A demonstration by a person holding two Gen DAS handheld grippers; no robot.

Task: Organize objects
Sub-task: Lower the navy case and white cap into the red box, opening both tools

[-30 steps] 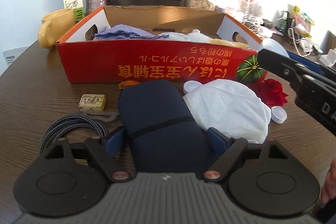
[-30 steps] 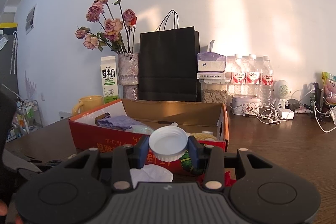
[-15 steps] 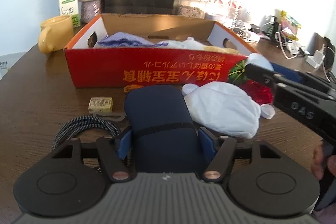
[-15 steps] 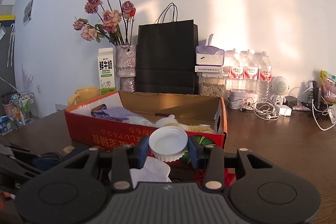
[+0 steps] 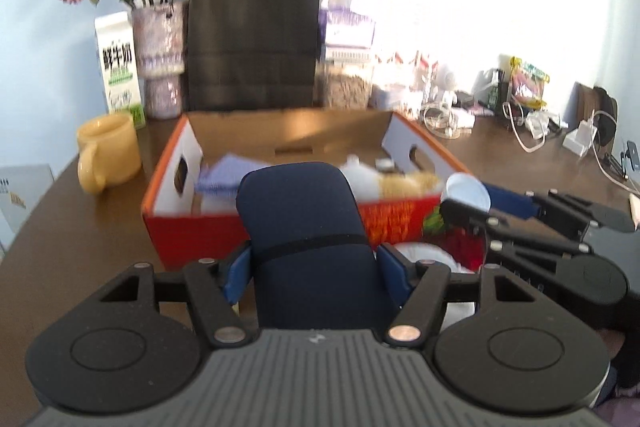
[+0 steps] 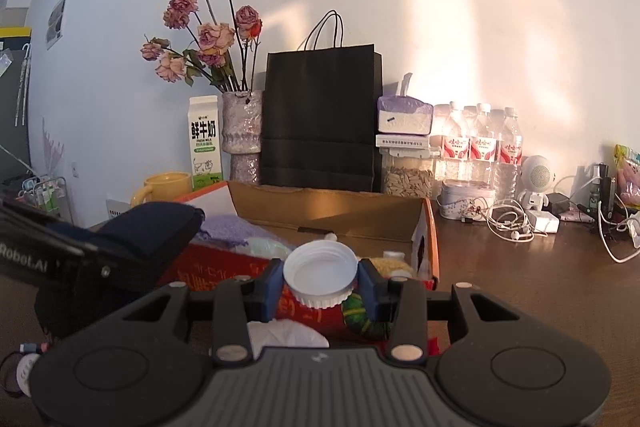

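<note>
The left gripper point(image 5: 316, 267) was clamped across the near end of a dark blue padded case point(image 5: 304, 227), its blue pads pressed on the case's two long sides after the jaws had just been closing in on it. The case's long axis ran straight out from the fingers, and its rounded far end stood over the red front wall of the cardboard box point(image 5: 192, 231), so the box's open inside lay directly ahead of the gripper and a little below the case's tip. Seen from the right wrist, the case point(image 6: 152, 227) hung clear of the table point(image 6: 540, 287), at about the level of the box's front left corner. By my reading the drop into the box needed only a short carry forward over that front wall. The right gripper point(image 6: 320, 281) was narrowed on a white bottle cap point(image 6: 320, 273), pinched by its rim between the two pads, open side toward the camera. It hovered at the box's front right corner, with the box's right wall point(image 6: 424, 239) just beyond it. In the left wrist view that cap point(image 5: 468, 193) sat right at the front wall's right end. Both hands were near the box, the left one lined up with the middle of the front wall. Inside lay a purple cloth point(image 5: 228, 173) and some white and yellowish things too blurred to name.
</note>
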